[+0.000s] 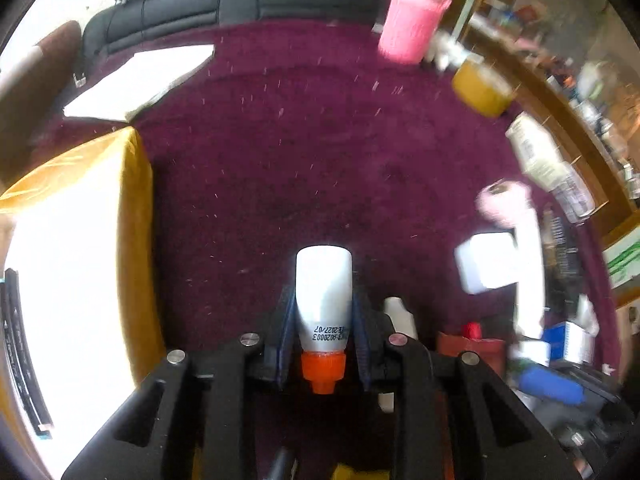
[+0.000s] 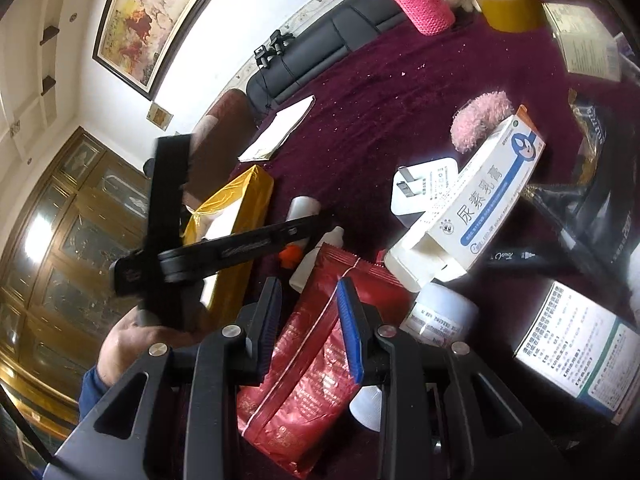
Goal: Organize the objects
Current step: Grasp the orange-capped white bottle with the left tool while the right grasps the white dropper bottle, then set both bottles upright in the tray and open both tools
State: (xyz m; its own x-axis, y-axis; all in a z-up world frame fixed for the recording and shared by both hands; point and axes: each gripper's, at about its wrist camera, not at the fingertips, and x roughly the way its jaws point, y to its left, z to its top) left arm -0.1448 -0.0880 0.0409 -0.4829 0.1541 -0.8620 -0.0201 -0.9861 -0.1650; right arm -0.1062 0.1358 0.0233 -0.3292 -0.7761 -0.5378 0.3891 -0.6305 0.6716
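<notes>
White bottle [image 1: 324, 296] fills left hand-held gripper [image 1: 323, 316]; right [image 2: 310, 320] straddles red pouch [image 2: 308, 360].

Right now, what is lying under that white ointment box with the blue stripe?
The ointment box leans over a white charger plug, with a pink fluffy thing behind it. Its open end sits above a white jar. Whatever lies beneath its middle is covered.

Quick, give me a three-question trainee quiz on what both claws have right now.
1. Which thing sits between the left claw's pads? A) bottle B) spoon C) mug
2. True or false: the bottle's cap is blue.
3. Fill in: between the right claw's pads is a red ____.
Key: 1 A. 2 False, it is orange. 3 pouch.
</notes>
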